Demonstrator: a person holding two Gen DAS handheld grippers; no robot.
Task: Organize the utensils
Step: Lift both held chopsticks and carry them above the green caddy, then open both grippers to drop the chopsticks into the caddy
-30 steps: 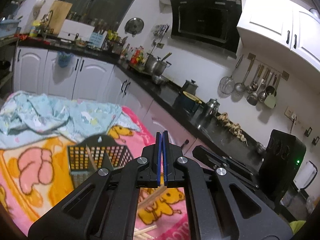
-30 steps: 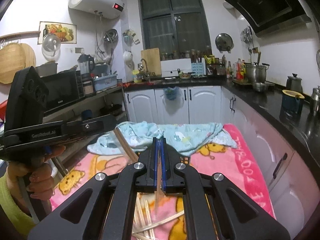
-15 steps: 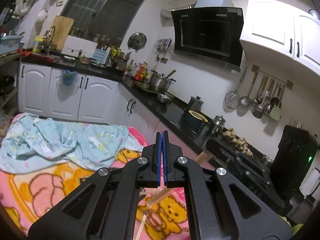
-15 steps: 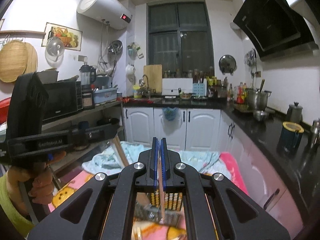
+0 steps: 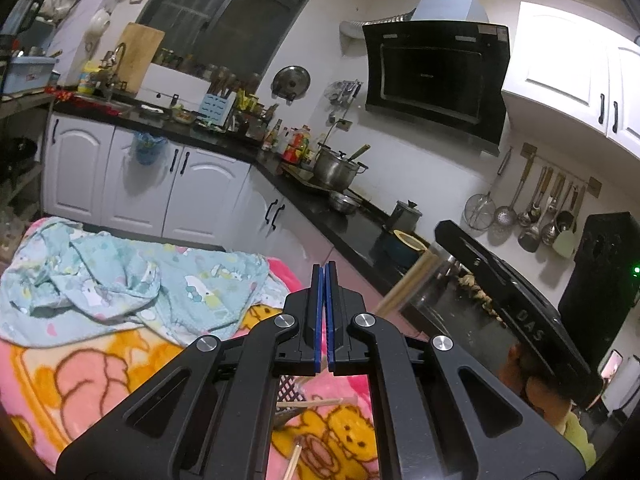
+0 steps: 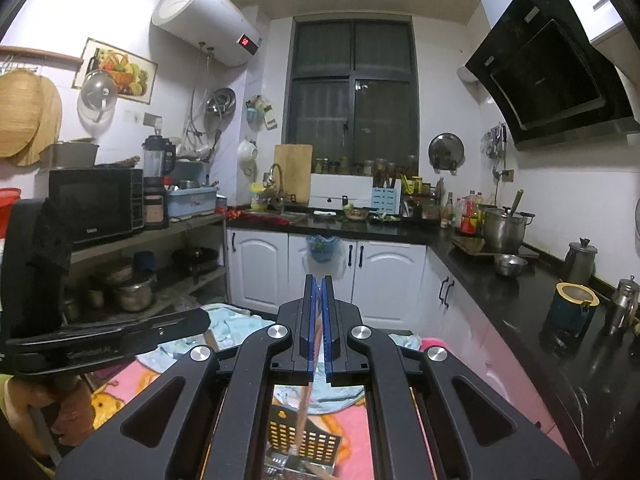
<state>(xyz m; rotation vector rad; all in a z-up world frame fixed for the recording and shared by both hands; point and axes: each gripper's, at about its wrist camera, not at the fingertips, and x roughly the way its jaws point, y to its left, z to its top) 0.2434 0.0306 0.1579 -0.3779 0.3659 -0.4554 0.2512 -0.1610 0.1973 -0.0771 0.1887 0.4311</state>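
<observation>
Kitchen, pink cartoon blanket (image 5: 60,364) over tabletop. Right hand-held gripper (image 6: 319,324) clamped on chopstick (image 6: 304,412) above perforated utensil basket (image 6: 308,440): keep vertical, lower tip inside, then release. Left hand-held gripper (image 5: 323,320) closed, seemingly empty.

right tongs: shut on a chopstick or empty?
Shut on a chopstick. The right tongs pinch a wooden chopstick between their blue pads; it hangs toward the mesh utensil holder.
</observation>
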